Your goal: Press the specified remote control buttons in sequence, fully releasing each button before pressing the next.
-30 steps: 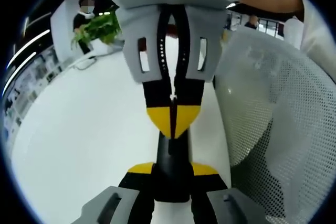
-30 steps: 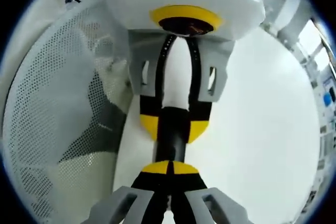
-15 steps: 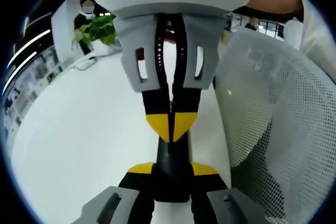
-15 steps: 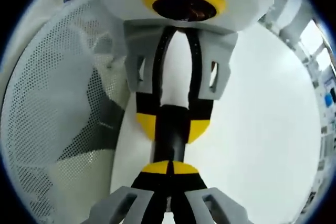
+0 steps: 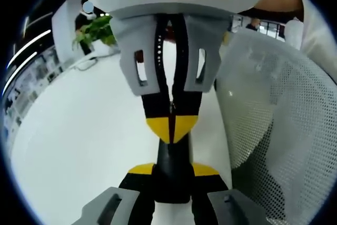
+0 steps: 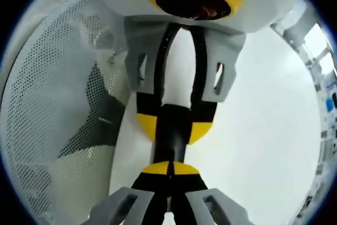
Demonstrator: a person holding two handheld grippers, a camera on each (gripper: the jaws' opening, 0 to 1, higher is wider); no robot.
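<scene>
A: Where is the slim black remote control [image 5: 172, 175]?

B: Clamped in the left gripper [image 5: 172, 177]; the right gripper [image 6: 169, 168], jaws together, presses it.

A: Progress?

B: Mid-press, probably; completed presses cannot be judged.

Left gripper view: camera rides behind own jaws, faces along them across white bench [image 5: 79, 130], very close to opposing right gripper [image 5: 171, 125]. Right gripper view: mirrored, faces left gripper [image 6: 171, 125] head-on at close range. Cameras face each other. Shared: black remote [image 5: 172, 169] between both jaws, bench, white mesh chair back [image 5: 274, 125].
</scene>
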